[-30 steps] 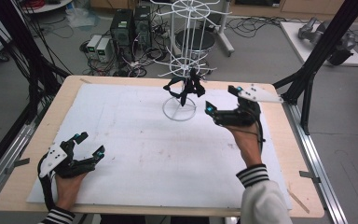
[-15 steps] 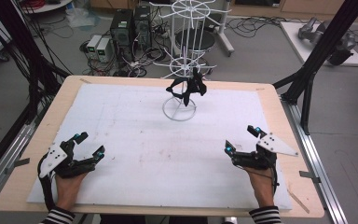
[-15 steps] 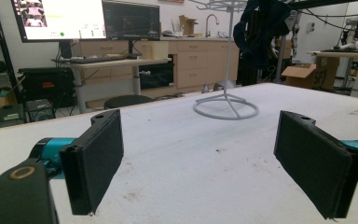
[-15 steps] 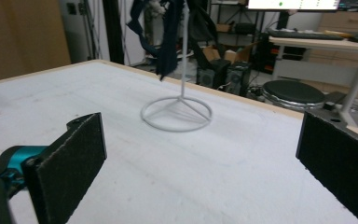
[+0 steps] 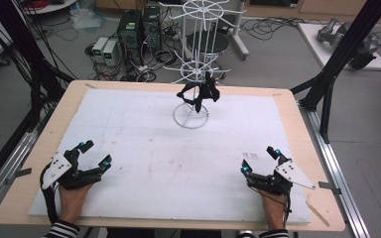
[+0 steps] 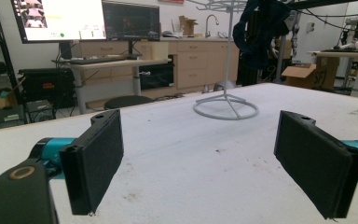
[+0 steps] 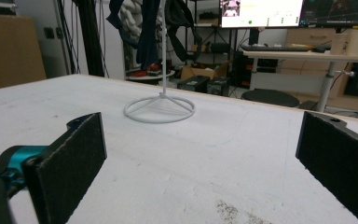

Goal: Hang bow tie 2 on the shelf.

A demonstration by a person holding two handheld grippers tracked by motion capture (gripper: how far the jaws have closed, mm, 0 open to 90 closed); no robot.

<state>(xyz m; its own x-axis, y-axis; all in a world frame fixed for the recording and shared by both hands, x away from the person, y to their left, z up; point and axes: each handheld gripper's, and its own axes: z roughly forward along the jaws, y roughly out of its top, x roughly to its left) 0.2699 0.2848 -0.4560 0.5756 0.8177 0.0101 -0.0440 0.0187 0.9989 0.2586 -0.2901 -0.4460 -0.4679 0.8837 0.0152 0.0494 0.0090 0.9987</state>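
A white wire rack point(image 5: 197, 59) stands on its ring base point(image 5: 191, 118) at the far middle of the white mat point(image 5: 144, 148). A dark cloth point(image 5: 201, 93) hangs from its lower tier; it also shows as a dark cloth point(image 6: 261, 32) and a dark cloth point(image 7: 149, 28) in the gripper views. My left gripper point(image 5: 95, 152) rests open at the near left, nothing between its pads point(image 6: 95, 163). My right gripper point(image 5: 260, 158) rests open at the near right, its pads point(image 7: 70, 168) apart over bare mat.
The mat lies on a wooden table point(image 5: 307, 148) framed by black struts point(image 5: 347, 49). Computers and cables point(image 5: 129, 34) sit on the floor behind. Desks with monitors point(image 6: 84, 18) stand beyond the table.
My right gripper has come back from the rack, where the cloth now hangs, to the near right of the mat. The left gripper has stayed put.
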